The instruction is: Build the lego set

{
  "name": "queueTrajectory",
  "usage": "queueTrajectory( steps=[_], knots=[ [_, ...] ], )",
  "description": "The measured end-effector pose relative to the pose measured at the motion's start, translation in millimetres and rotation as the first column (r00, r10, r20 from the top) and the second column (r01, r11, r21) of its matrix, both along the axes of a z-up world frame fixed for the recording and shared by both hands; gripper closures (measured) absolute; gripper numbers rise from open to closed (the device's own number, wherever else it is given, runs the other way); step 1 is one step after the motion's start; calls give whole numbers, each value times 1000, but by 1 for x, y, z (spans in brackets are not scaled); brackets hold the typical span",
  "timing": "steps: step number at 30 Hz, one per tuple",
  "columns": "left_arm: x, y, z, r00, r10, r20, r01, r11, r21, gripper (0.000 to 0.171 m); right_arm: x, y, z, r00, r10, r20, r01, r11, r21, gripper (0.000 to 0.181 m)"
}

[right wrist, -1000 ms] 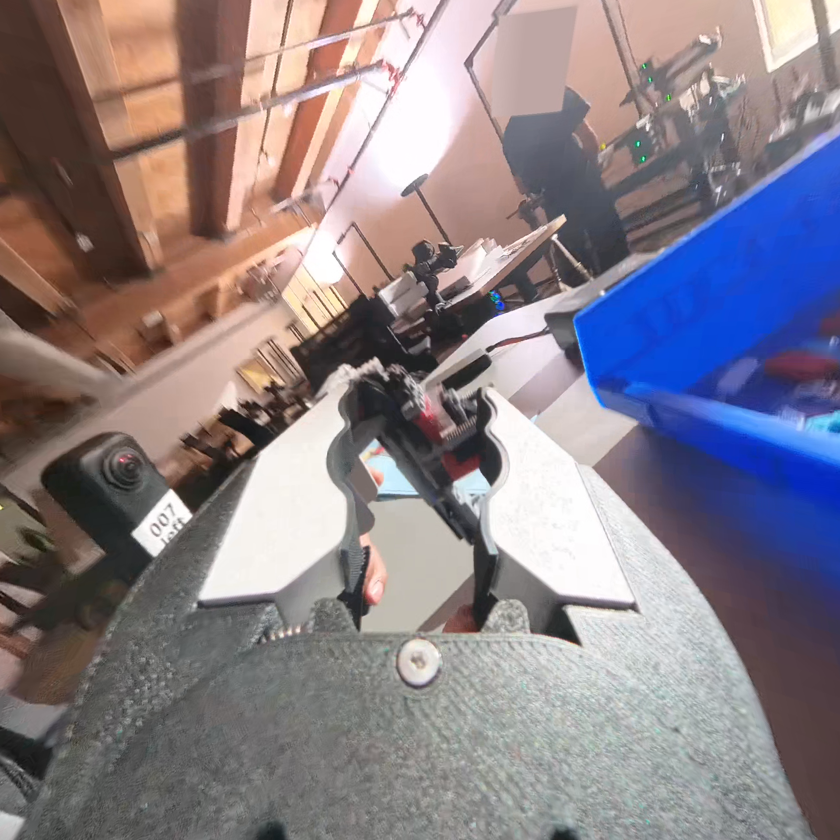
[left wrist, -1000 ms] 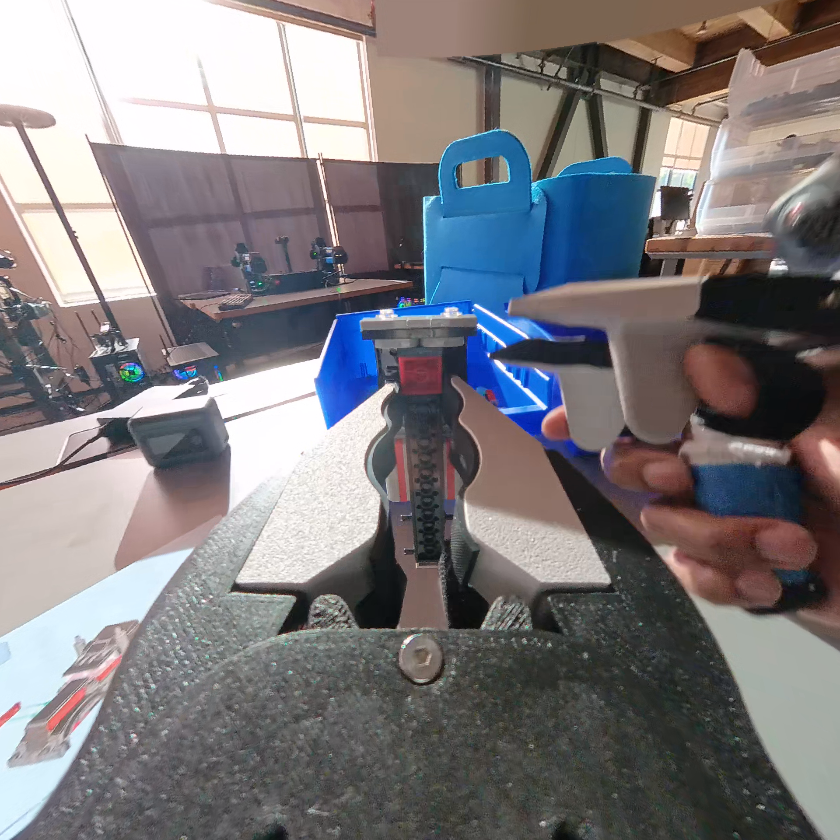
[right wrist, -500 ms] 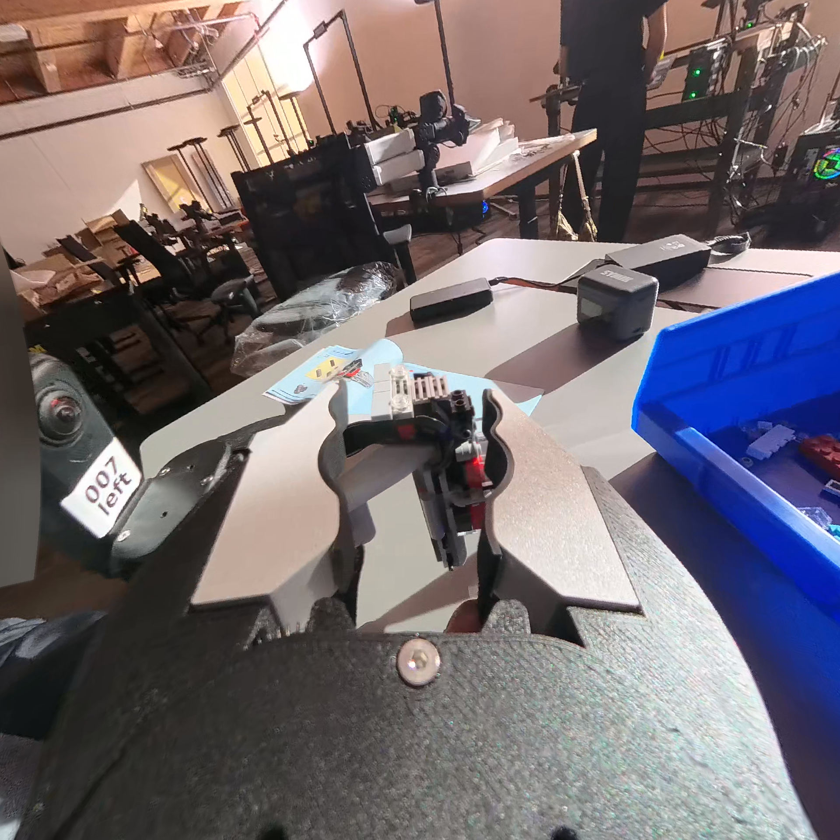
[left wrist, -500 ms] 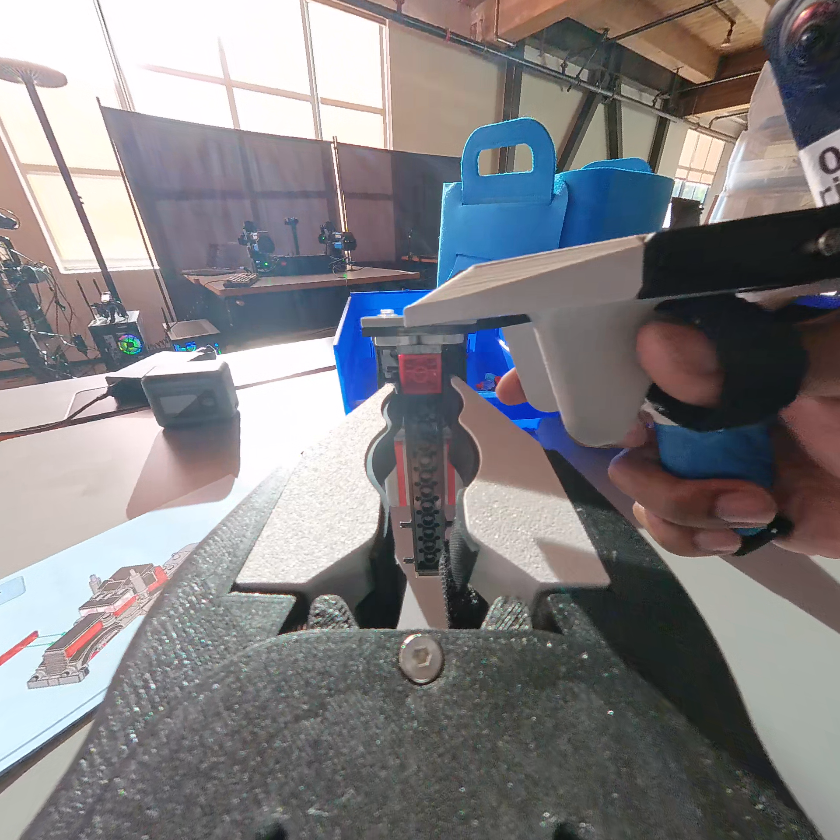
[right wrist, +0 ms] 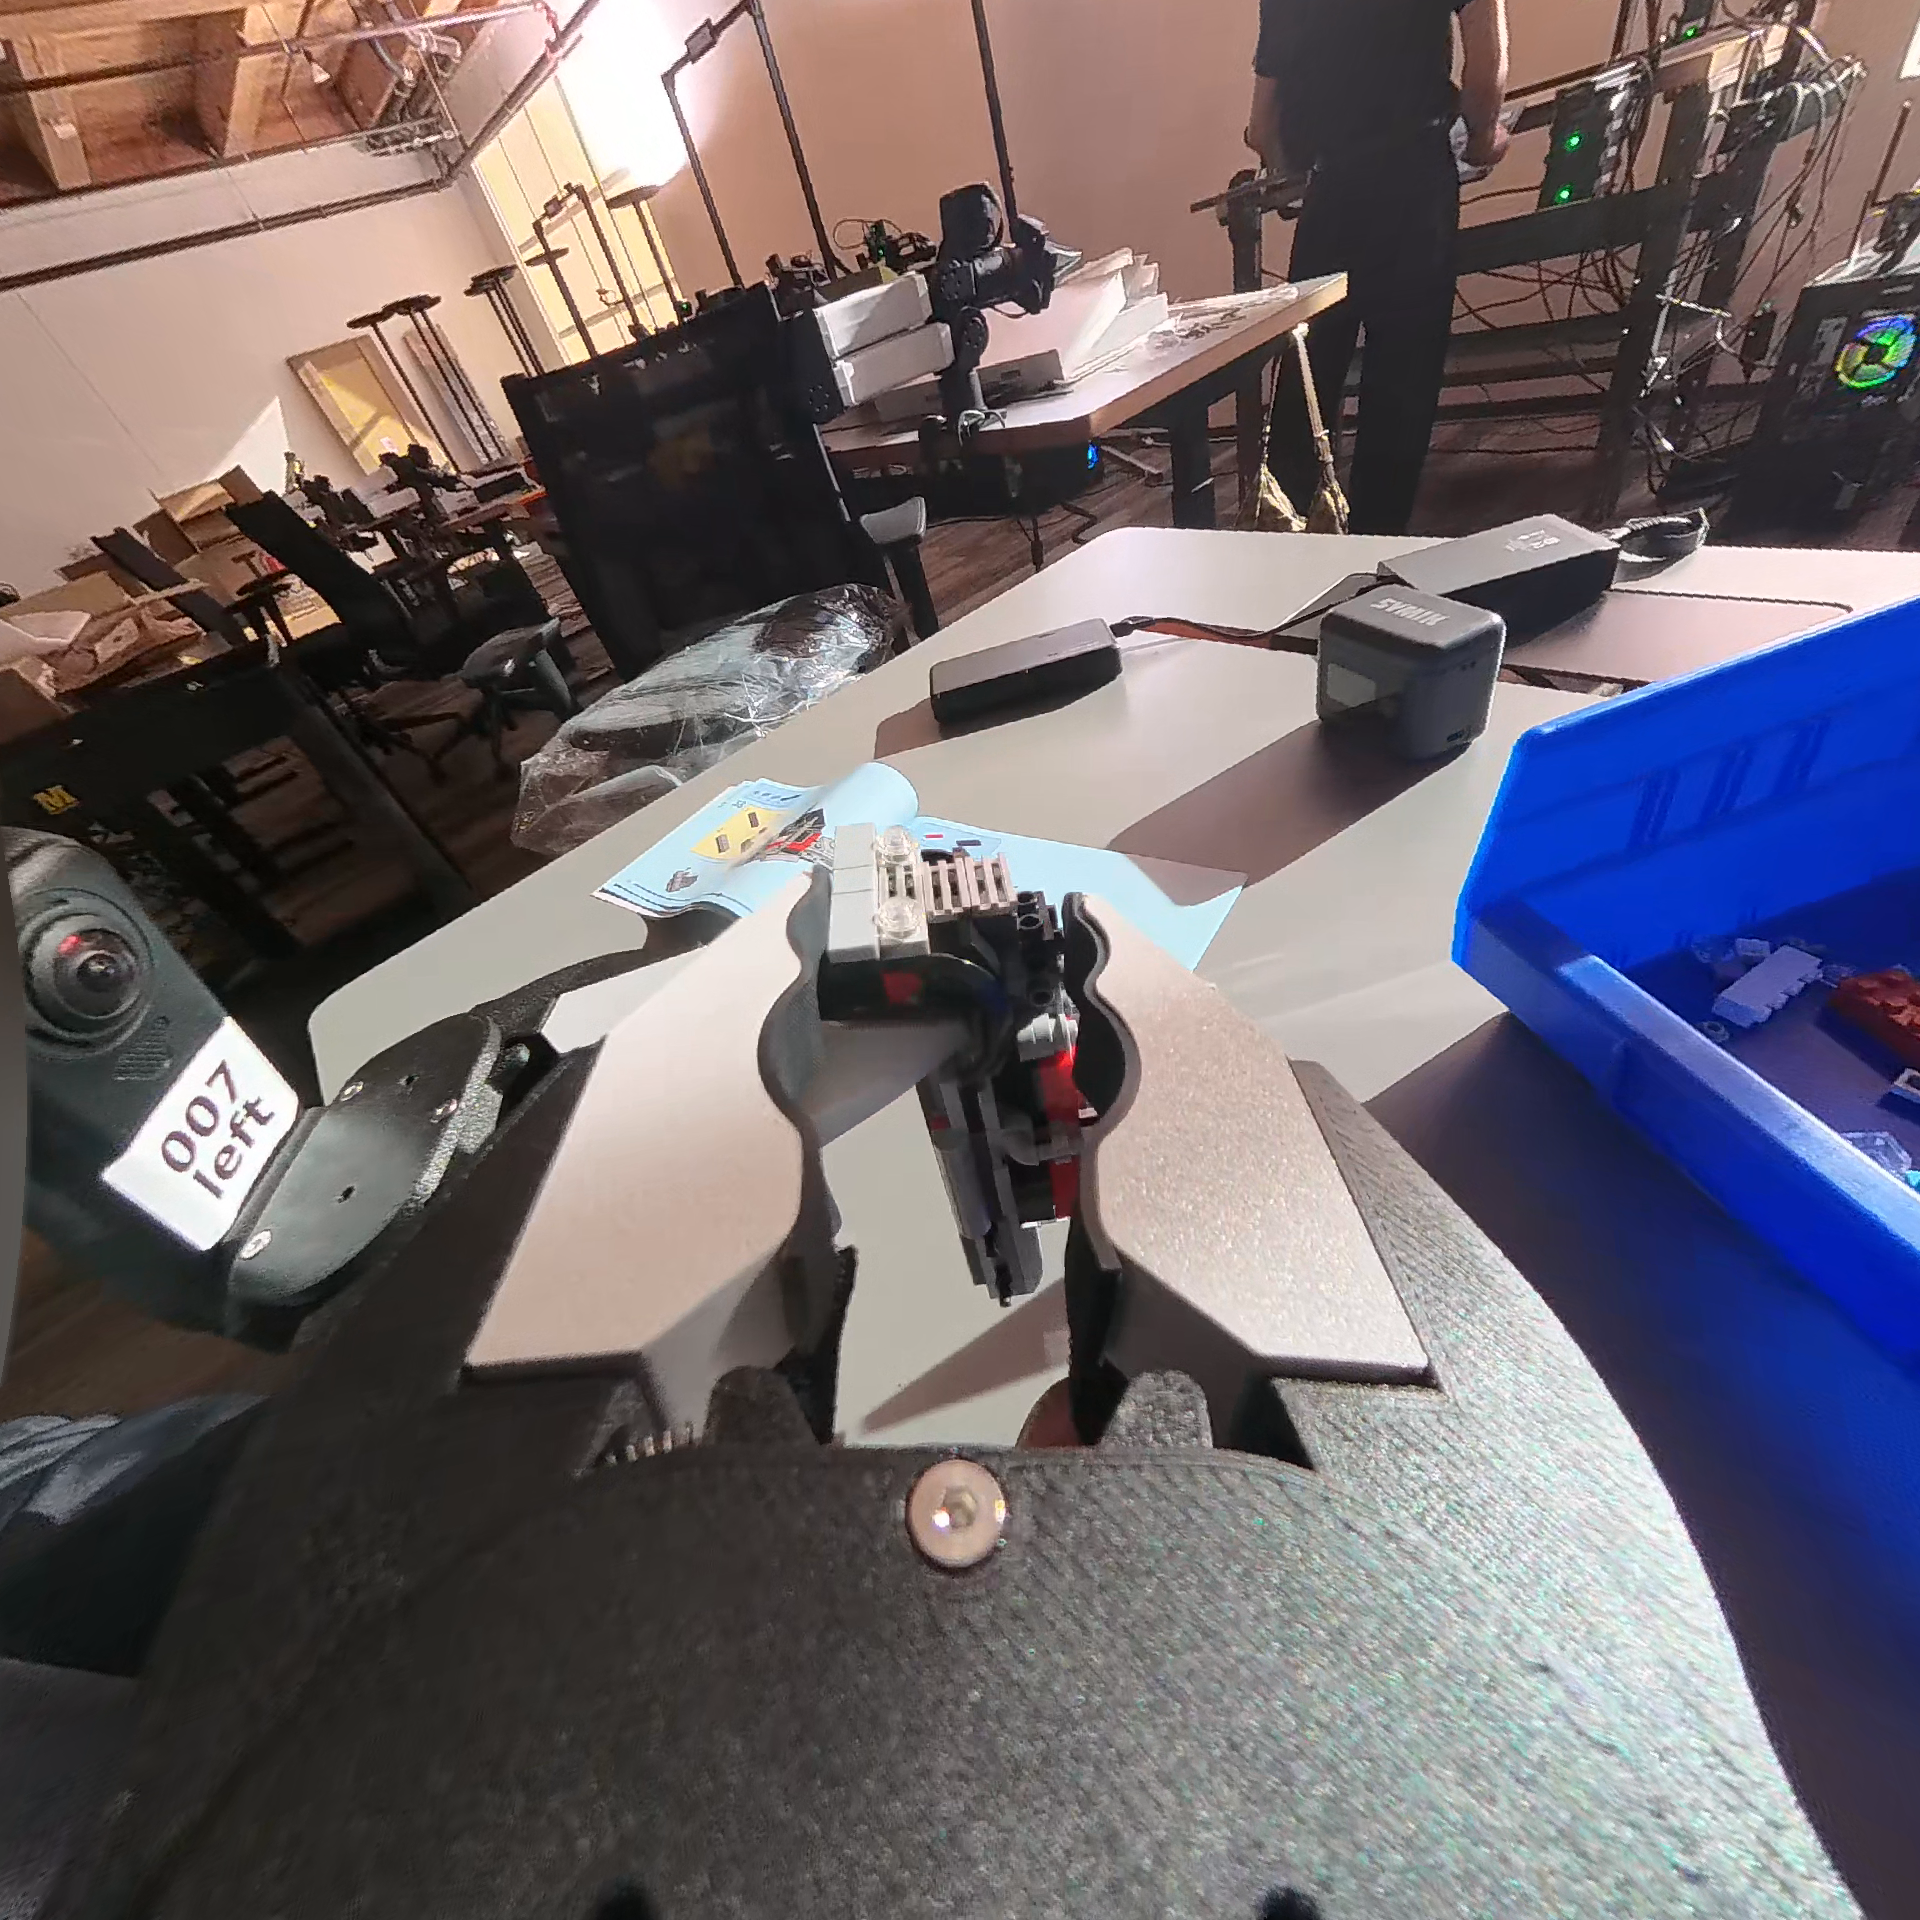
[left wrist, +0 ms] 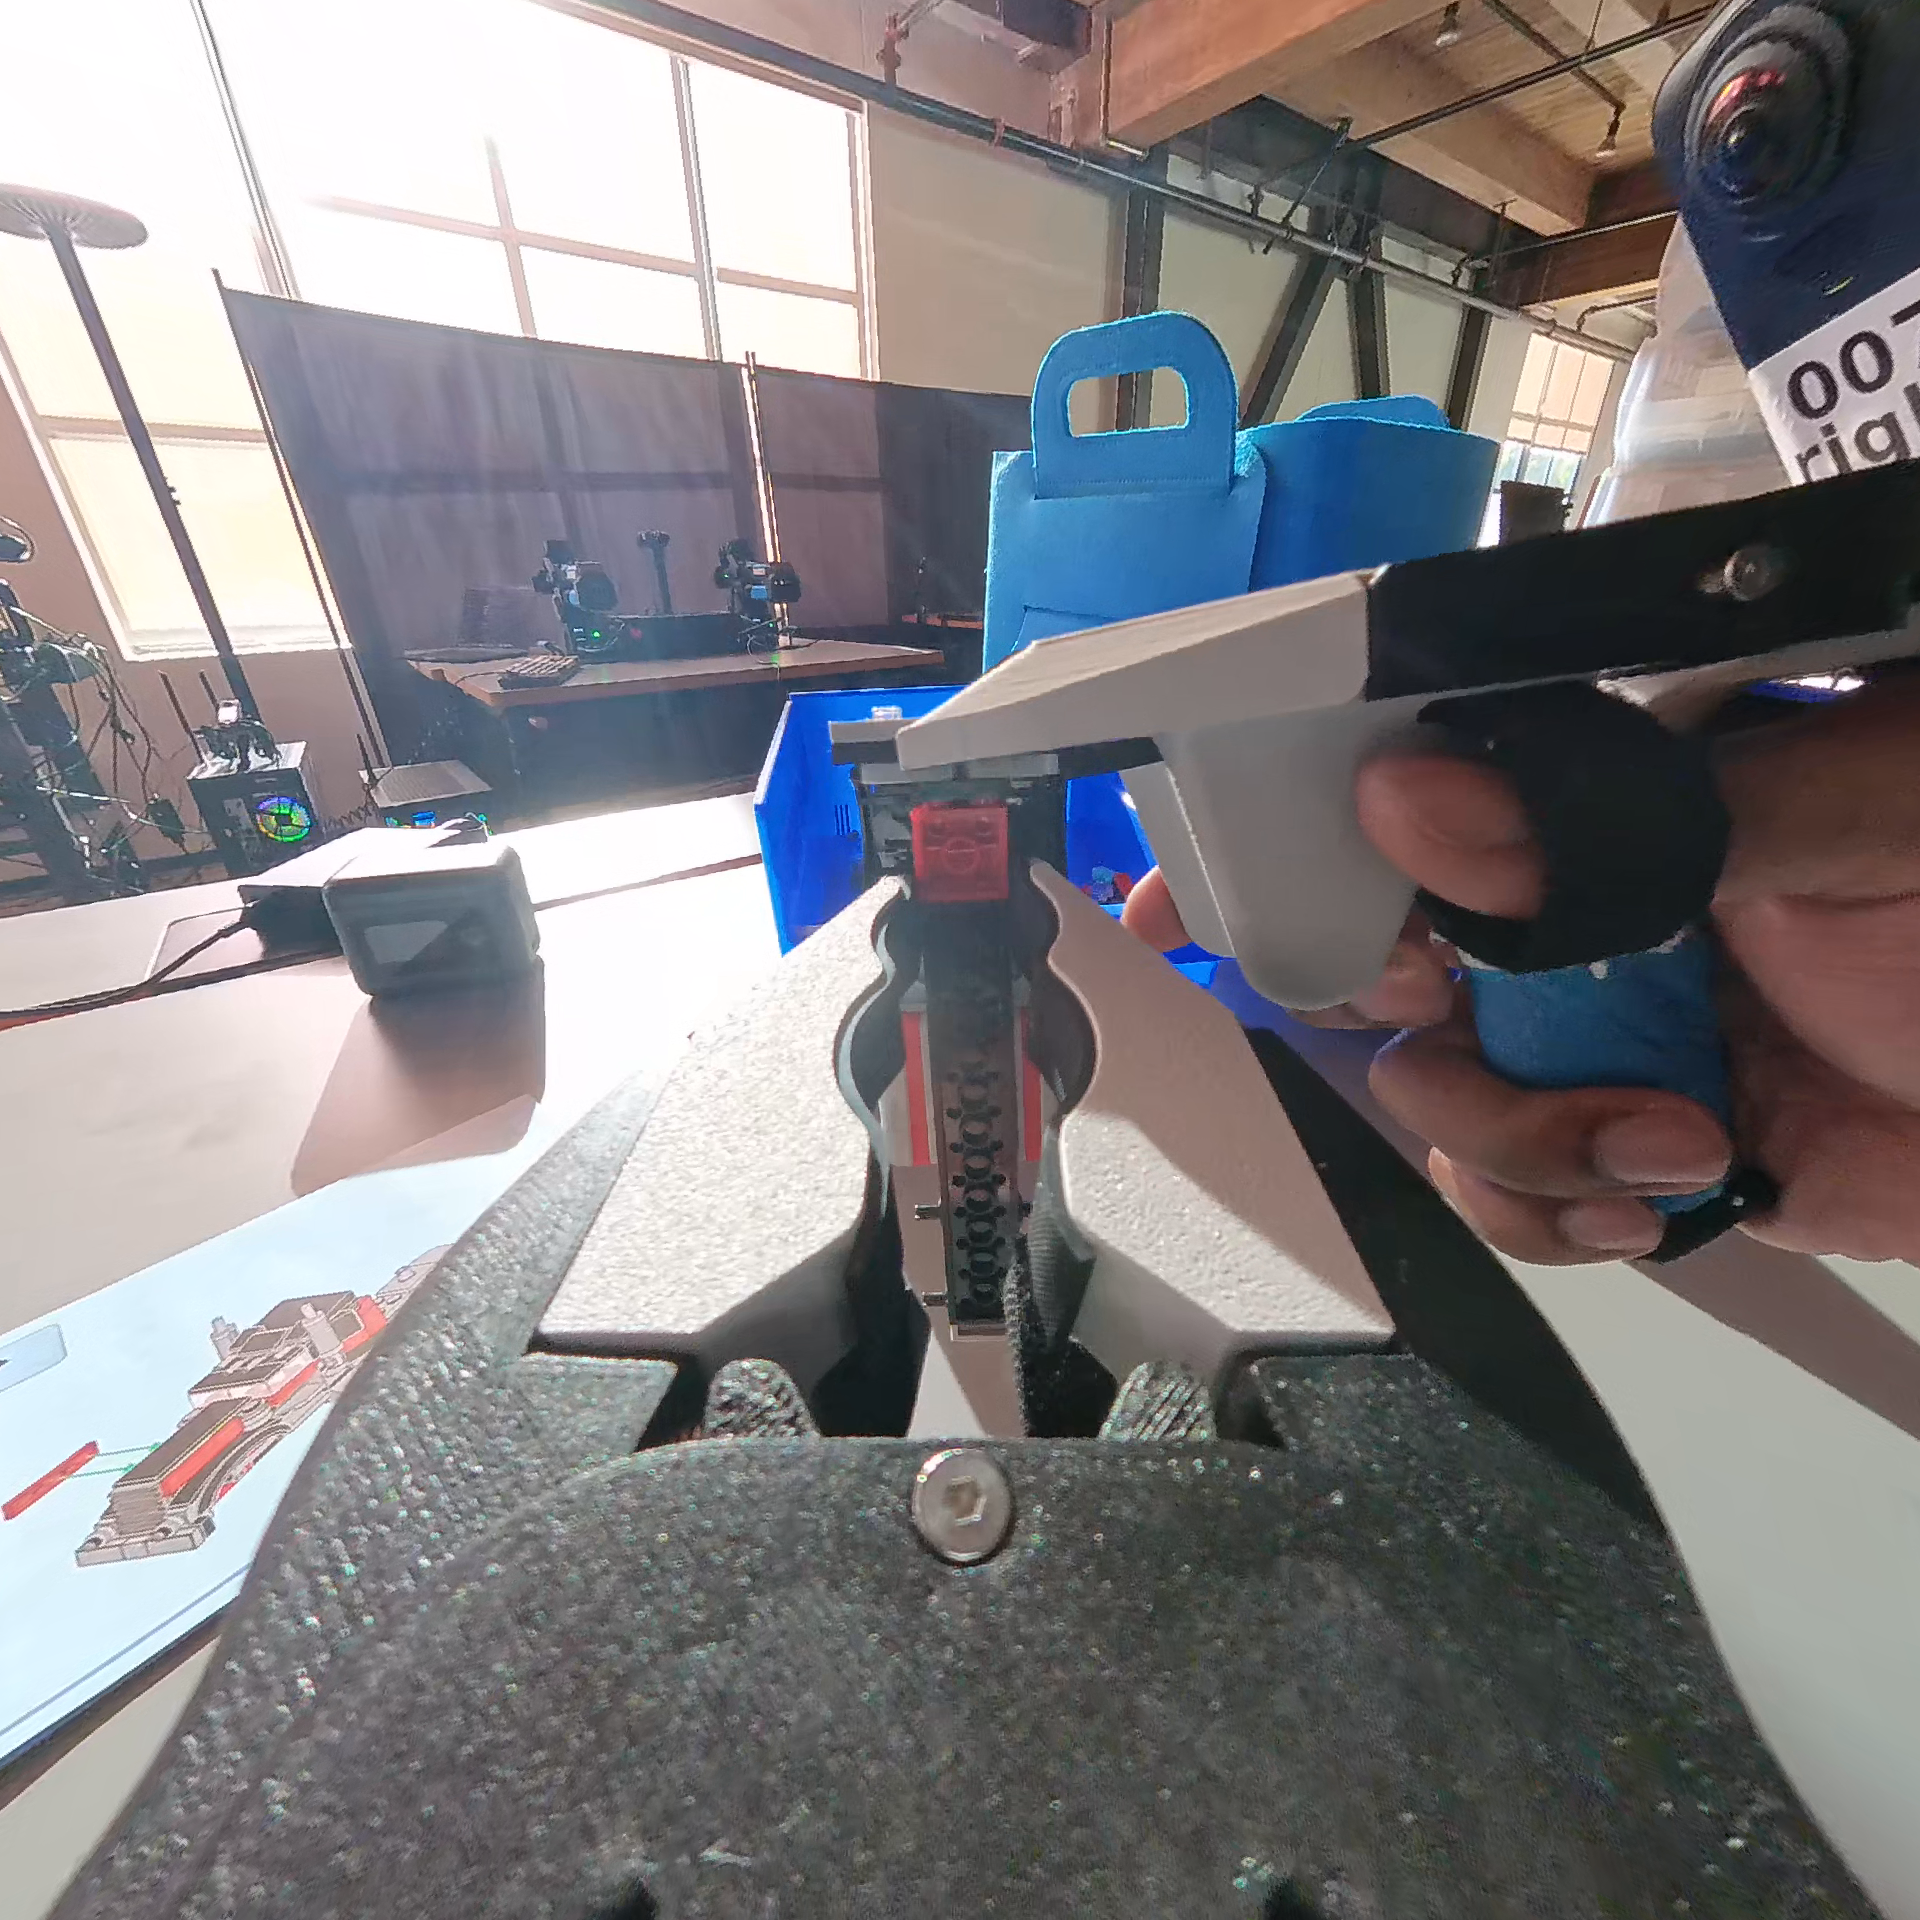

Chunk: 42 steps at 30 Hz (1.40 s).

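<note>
At twelve o'clock, the left claw [left wrist: 961, 1039] is gripping a half-built lego model [left wrist: 971, 1101]; the right claw [right wrist: 940, 1049] is bracketing it half-open, while loose bricks [right wrist: 1813, 992] are waiting in the blue bin [right wrist: 1662, 894].

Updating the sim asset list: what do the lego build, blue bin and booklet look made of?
Lego build: hard glossy plastic, studs catching light. Blue bin: rigid moulded plastic, smooth sheen, ribbed wall. Booklet: thin printed paper, matte, lying flat. Left claw fingers: probably textured printed plastic, grainy speckle.
</note>
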<state>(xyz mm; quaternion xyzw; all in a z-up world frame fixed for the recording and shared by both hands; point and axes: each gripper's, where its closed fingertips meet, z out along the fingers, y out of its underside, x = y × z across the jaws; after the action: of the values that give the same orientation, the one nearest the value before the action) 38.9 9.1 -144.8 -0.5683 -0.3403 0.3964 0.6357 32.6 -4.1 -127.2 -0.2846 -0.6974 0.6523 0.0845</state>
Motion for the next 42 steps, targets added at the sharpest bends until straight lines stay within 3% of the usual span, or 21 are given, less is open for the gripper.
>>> queueTrajectory(
  steps=[14,25,35,42],
  knots=[
    [1,4,0,1000,-4,-9,4,1000,-8,155,0,5,1,1000,-16,24,17,999,-43,137],
    [0,2,-2,1000,-12,6,12,1000,5,155,4,5,8,994,40,102,-21,982,-185,133],
    [4,0,1,1000,-13,-16,13,1000,5,156,8,4,-1,1000,-1,3,1,999,-50,126],
    [11,-2,7,998,-56,-41,58,997,56,156,12,3,5,997,-27,-73,24,999,-41,126]
  ],
)
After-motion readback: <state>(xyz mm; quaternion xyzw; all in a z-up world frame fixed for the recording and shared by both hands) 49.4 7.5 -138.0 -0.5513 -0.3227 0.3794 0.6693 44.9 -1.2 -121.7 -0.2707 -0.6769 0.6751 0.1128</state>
